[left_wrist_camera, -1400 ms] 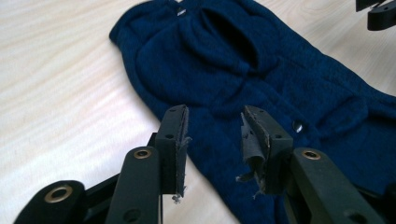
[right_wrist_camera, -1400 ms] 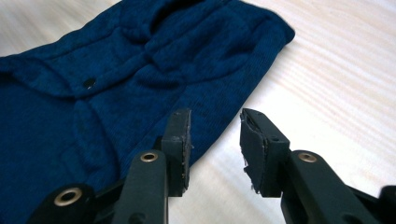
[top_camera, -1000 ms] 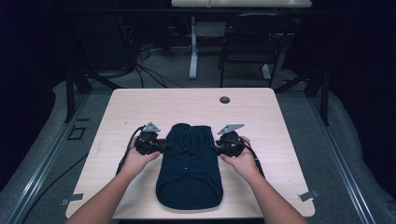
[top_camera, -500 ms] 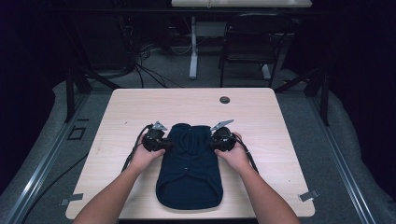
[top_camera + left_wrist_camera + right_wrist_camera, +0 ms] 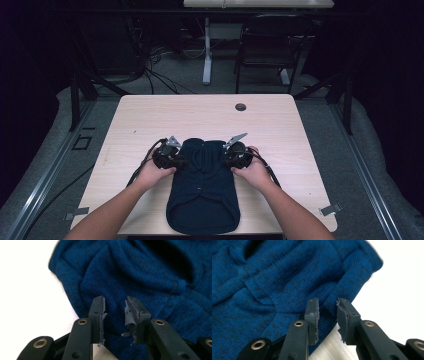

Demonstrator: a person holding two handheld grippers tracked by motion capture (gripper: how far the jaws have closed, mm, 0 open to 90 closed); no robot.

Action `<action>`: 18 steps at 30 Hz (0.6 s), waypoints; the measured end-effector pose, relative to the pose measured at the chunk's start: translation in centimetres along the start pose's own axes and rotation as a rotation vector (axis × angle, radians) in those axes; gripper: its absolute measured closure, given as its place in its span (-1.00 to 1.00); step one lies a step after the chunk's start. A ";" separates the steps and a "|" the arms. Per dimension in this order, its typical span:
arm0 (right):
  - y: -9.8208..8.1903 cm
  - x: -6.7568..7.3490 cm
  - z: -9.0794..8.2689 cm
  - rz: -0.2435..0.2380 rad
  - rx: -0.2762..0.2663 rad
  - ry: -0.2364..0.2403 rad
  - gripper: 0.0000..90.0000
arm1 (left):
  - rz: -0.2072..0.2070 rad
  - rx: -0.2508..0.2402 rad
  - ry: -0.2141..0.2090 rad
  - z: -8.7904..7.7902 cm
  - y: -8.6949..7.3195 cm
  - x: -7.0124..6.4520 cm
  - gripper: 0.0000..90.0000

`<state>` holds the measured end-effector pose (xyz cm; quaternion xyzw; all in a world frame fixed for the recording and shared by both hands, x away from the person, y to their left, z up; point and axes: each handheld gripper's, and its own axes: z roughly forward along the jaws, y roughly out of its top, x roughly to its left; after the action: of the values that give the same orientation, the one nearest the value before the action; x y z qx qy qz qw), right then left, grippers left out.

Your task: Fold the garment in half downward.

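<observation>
A dark blue knit garment (image 5: 202,190) lies folded flat on the wooden table (image 5: 150,115), near the front edge. My left gripper (image 5: 176,161) sits at its upper left corner and my right gripper (image 5: 229,159) at its upper right corner. In the left gripper view the jaws (image 5: 115,300) stand apart over the knit (image 5: 150,277), and the pads do not press on it. In the right gripper view the jaws (image 5: 327,301) stand apart over the garment's edge (image 5: 274,272). Both pairs of jaws have just been opening, with fabric lying under the gaps.
A round cable grommet (image 5: 240,106) is set in the table's far side. Bare wood lies to the left, right and behind the garment. Tape strips (image 5: 330,210) mark the front corners. A chair (image 5: 270,45) and table legs stand beyond the far edge.
Both hands have edged slightly inward against the garment's top corners. The garment lies as before.
</observation>
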<state>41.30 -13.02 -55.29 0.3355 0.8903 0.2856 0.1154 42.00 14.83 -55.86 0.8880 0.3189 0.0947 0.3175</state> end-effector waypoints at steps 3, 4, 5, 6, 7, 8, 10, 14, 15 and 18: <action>1.0 -0.7 -0.8 -0.005 -0.020 -0.005 0.54 | 0.019 -0.015 0.024 -0.6 1.6 0.9 0.45; 1.5 -1.0 -1.0 -0.003 -0.029 -0.011 0.52 | 0.019 -0.015 0.024 -0.6 1.6 0.9 0.44; 1.5 -1.0 -1.0 -0.003 -0.029 -0.011 0.52 | 0.024 -0.014 0.034 -0.8 2.2 1.3 0.44; 2.7 -1.9 -1.1 -0.023 -0.038 -0.018 0.47 | 0.024 -0.017 0.036 -0.8 2.7 1.7 0.45; 2.7 -1.9 -1.1 -0.023 -0.038 -0.018 0.47 | 0.022 -0.023 0.042 -0.7 3.2 2.0 0.45; 3.2 -2.2 -1.0 -0.024 -0.047 -0.029 0.45 | 0.021 -0.022 0.048 -0.6 3.7 2.4 0.45; 4.3 -2.8 -0.7 -0.039 -0.051 -0.037 0.43 | 0.025 -0.020 0.061 -0.3 4.4 3.0 0.45; 5.6 -3.8 0.6 -0.084 -0.021 -0.030 0.41 | 0.061 -0.002 0.063 0.8 5.6 3.8 0.42; 6.0 -4.0 1.4 -0.103 -0.006 -0.023 0.40 | 0.064 0.006 0.063 1.1 5.9 3.9 0.41; 6.2 -4.1 2.5 -0.128 0.027 -0.008 0.37 | 0.085 0.016 0.058 1.8 6.4 4.0 0.36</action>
<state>48.66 -10.87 -53.63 0.2806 0.9132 0.2643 0.1323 49.04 12.63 -53.45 0.9001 0.2908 0.1310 0.2968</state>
